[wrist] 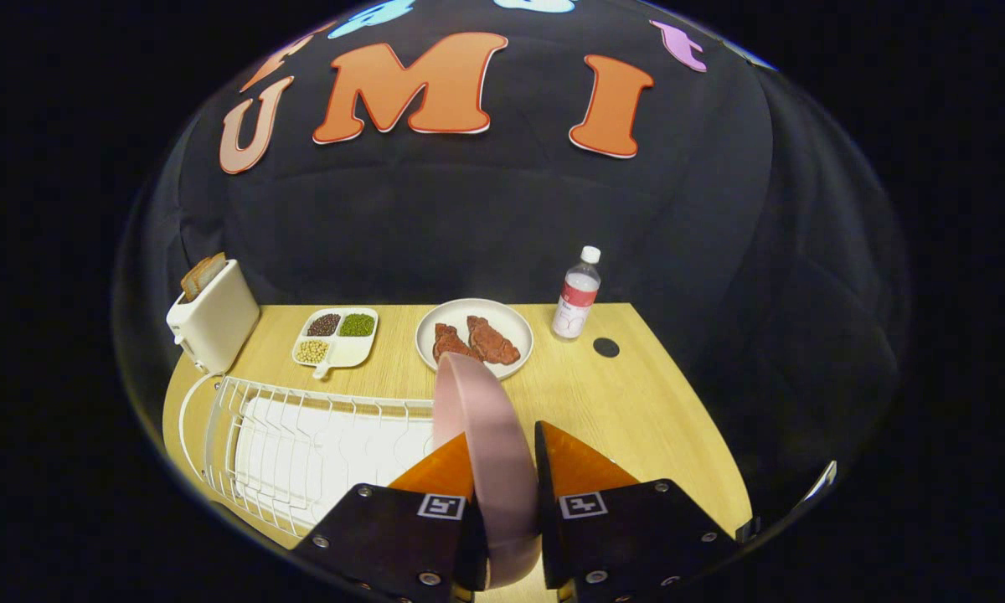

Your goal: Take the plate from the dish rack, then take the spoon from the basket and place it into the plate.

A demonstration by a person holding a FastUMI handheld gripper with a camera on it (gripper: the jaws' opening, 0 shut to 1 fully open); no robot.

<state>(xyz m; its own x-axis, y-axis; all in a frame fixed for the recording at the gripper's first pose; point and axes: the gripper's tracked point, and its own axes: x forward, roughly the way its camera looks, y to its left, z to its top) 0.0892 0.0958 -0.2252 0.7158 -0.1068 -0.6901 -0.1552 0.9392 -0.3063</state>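
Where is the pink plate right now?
In the gripper view, the round pink plate stands on edge, clamped between the gripper fingers, beside the white wire dish rack and just in front of the white plate with meat.

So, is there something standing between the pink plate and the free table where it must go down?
Nothing visible. The hand-held gripper is shut on the pink plate, held on edge beside the dish rack; bare table lies ahead.

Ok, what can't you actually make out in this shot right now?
- Pink plate, gripped on edge in the gripper: its lower rim is hidden behind the fingers.
- Dish rack: near side cut off by the view's edge.
- Bottle label: too small.
- Spoon and basket: cannot locate either.
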